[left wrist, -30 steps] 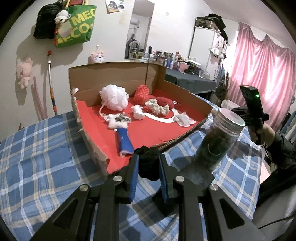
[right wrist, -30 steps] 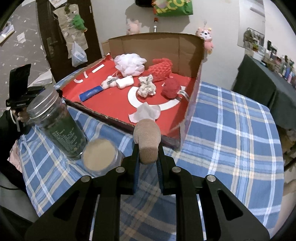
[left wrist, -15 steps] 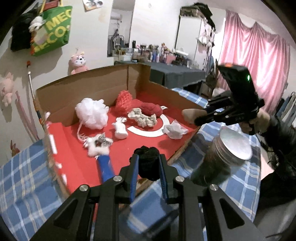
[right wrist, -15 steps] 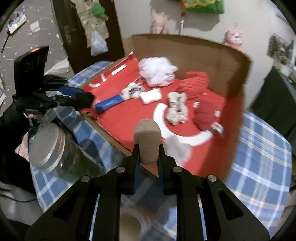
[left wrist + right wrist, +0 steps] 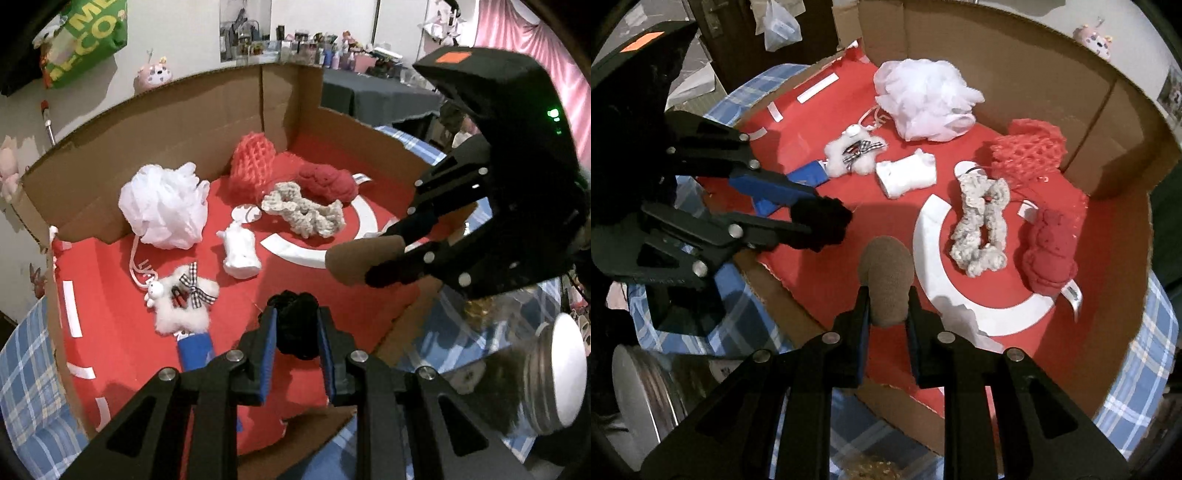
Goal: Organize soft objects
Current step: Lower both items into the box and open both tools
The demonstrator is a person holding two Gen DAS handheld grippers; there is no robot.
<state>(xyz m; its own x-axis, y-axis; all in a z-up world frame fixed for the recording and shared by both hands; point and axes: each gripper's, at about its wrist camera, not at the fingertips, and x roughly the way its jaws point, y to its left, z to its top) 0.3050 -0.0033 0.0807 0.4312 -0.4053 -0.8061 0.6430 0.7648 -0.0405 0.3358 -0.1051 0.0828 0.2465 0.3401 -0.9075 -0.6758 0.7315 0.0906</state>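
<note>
My left gripper (image 5: pixel 296 345) is shut on a black fuzzy ball (image 5: pixel 297 321), held above the front of the red-lined cardboard box (image 5: pixel 177 122). My right gripper (image 5: pixel 886 314) is shut on a brown soft pad (image 5: pixel 886 284), also over the box's front part. Each gripper shows in the other's view: the right gripper (image 5: pixel 376 267) with the brown pad (image 5: pixel 362 258), and the left gripper (image 5: pixel 809 225) with the black ball (image 5: pixel 822 223). In the box lie a white mesh pouf (image 5: pixel 164 206), a red mesh sponge (image 5: pixel 253 166), a red knit piece (image 5: pixel 327 182), a beige crochet piece (image 5: pixel 303 214) and a white plush (image 5: pixel 184 302).
A dark glass jar with a metal lid (image 5: pixel 546 380) stands right of the box on the blue plaid cloth (image 5: pixel 22 369). A small white sock-like piece (image 5: pixel 907 175) and a blue tube (image 5: pixel 809 177) lie in the box. The box's back walls (image 5: pixel 997 62) stand tall.
Both grippers have moved forward from above the plaid cloth to over the box, each still holding its object. The jar is now to the side of both.
</note>
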